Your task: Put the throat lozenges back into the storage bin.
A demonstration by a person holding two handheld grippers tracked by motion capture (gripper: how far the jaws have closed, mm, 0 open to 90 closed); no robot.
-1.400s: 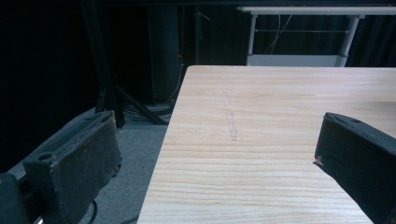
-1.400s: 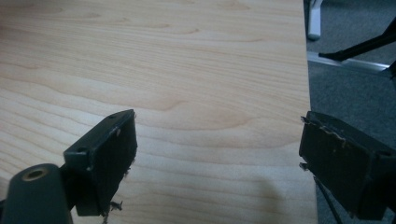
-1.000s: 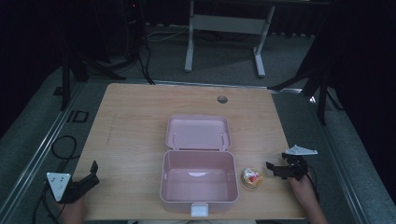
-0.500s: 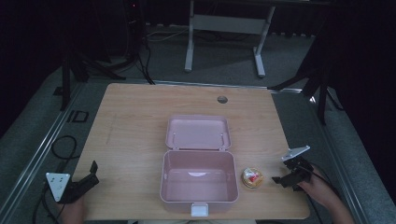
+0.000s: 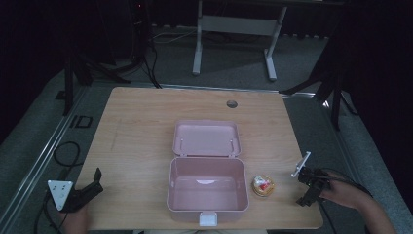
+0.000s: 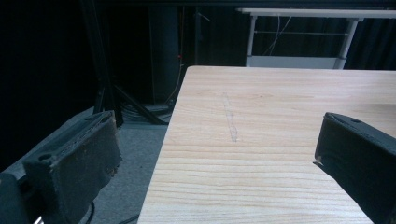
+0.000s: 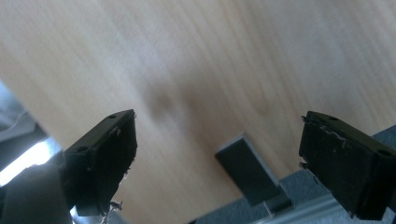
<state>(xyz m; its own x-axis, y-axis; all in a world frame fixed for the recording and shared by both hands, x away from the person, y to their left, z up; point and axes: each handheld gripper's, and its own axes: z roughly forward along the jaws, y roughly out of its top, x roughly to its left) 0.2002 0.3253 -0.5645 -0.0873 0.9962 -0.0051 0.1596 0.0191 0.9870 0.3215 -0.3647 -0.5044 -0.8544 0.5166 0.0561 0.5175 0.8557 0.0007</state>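
Seen from above: open pink box (image 5: 207, 187) low centre of the wooden surface (image 5: 146, 126); small round sweet (image 5: 263, 185) just right of it; right gripper (image 5: 308, 187) nearby at lower right, fingers wide apart, empty; left gripper (image 5: 80, 195) lower left, likewise; risk of nudging the sweet off the edge.

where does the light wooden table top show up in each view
high view: the light wooden table top spans the middle, from centre to bottom edge.
left gripper view: it takes the centre and right, its left edge running diagonally.
right gripper view: blurred wood behind both jaws, its edge at the bottom.
shared landmark: the white-legged metal frame past the table's far edge, at top right in the left gripper view.
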